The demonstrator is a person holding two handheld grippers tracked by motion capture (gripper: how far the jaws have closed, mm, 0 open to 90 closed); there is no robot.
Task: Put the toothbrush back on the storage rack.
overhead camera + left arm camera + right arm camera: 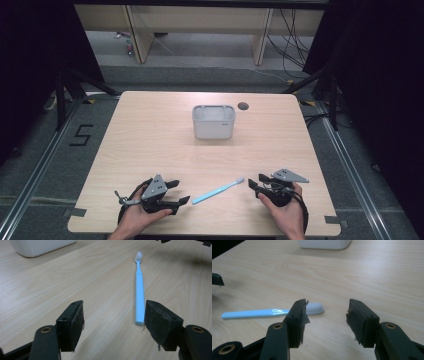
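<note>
Two tools gaping, empty: left tool [179,192], right tool [254,182] | blue toothbrush [218,191] flat on surface [150,145] between them, reachable from either end | white bin [213,121] beyond, likely destination.

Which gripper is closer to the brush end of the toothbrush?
The right gripper: the toothbrush points its white bristle head at it, its handle end at the left gripper.

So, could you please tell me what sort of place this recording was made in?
Probably a lab recording bay: a lone wooden table stands between dark curtains, with loose cables on the floor and a taped number beside it.
</note>
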